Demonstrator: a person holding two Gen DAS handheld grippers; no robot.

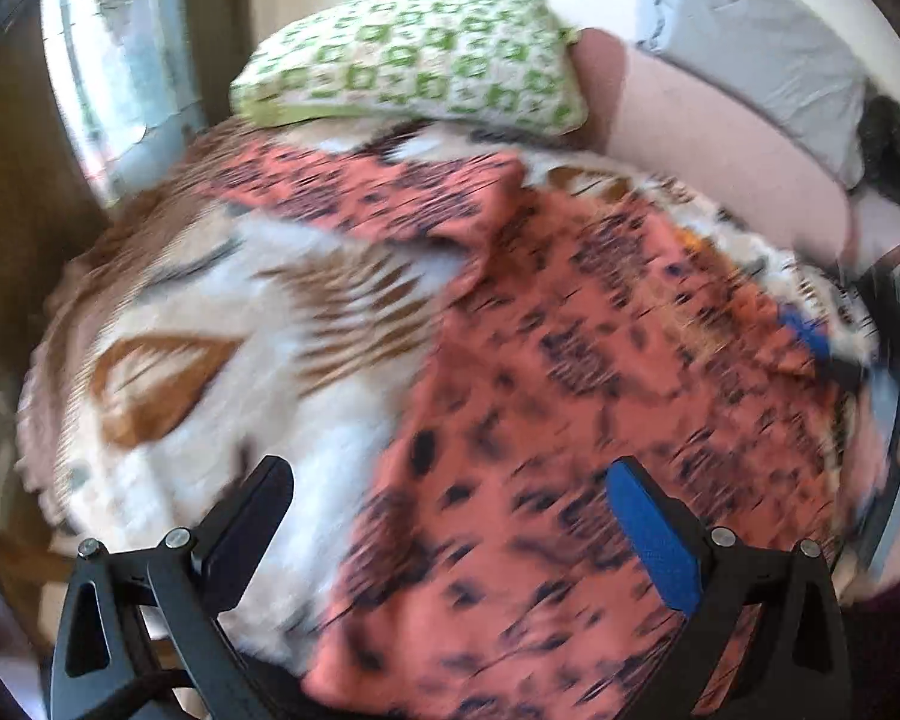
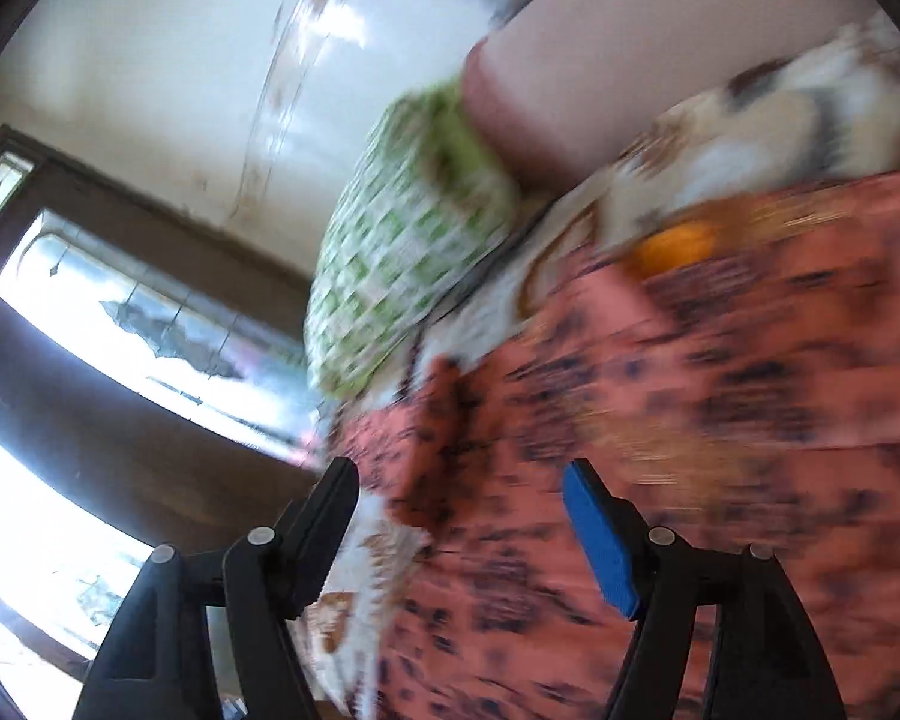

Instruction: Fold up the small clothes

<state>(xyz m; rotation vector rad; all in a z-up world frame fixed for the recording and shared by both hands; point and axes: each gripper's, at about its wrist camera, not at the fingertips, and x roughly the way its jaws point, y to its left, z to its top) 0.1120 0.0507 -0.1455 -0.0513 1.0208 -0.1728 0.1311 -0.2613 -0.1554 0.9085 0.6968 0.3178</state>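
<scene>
The coral spotted garment [image 1: 570,390] fills the lower right of my left view, spread on the patterned blanket [image 1: 168,324]; my left gripper [image 1: 450,516] and right gripper [image 2: 459,516] gape wide, empty; I should pinch matching edges, then fold evenly.

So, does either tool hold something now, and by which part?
Nothing is held. The left tool and right tool are both open above the salmon-pink, dark-spotted cloth garment, pads not pressing it.
</scene>
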